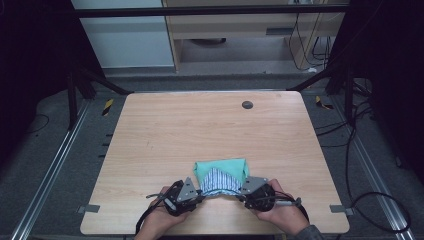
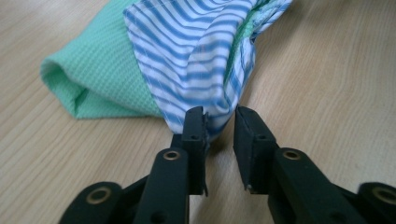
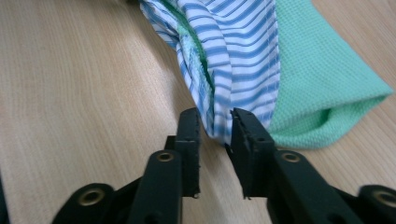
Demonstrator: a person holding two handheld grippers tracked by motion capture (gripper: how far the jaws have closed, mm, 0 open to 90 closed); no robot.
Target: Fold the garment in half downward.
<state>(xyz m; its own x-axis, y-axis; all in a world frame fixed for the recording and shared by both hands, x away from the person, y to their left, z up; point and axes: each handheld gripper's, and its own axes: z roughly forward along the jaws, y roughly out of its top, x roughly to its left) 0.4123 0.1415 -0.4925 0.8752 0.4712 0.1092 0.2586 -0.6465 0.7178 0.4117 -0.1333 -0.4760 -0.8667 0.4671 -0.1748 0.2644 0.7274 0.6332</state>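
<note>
cloth (image 1: pixel 221 176) on table (image 1: pixel 165 135), between grippers

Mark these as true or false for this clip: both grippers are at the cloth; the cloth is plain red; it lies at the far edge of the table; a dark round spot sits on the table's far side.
1. Both the left gripper and the right gripper are at the cloth. True.
2. The cloth is plain red. False: green, with blue-and-white stripes.
3. It lies at the far edge of the table. False: near the person's edge.
4. A dark round spot sits on the far side. True.
</note>
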